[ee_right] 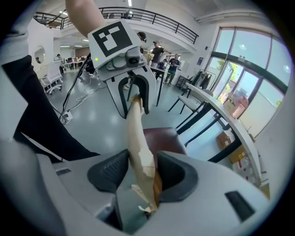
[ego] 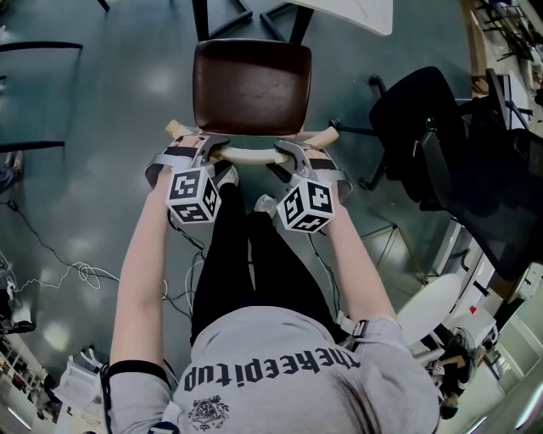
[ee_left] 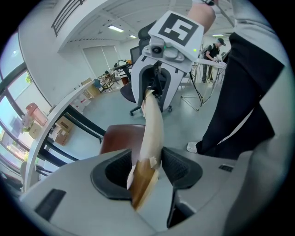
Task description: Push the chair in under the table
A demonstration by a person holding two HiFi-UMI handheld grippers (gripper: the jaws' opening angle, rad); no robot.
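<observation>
Head view puts my chair (ego: 251, 85) just short of the table (ego: 352, 13), its seat not yet under, I judge. My left tongs (ego: 212, 153) and right tongs (ego: 286, 154) both straddle the pale backrest rail (ego: 252, 156), jaws wide, not clamped. So loose, the rail could slip out, or an uneven push could skew the chair into the table.

Chair (ego: 252, 85) between the person (ego: 246, 271) and the table (ego: 356, 13) beyond, office chair (ego: 424, 127) off to its right.
</observation>
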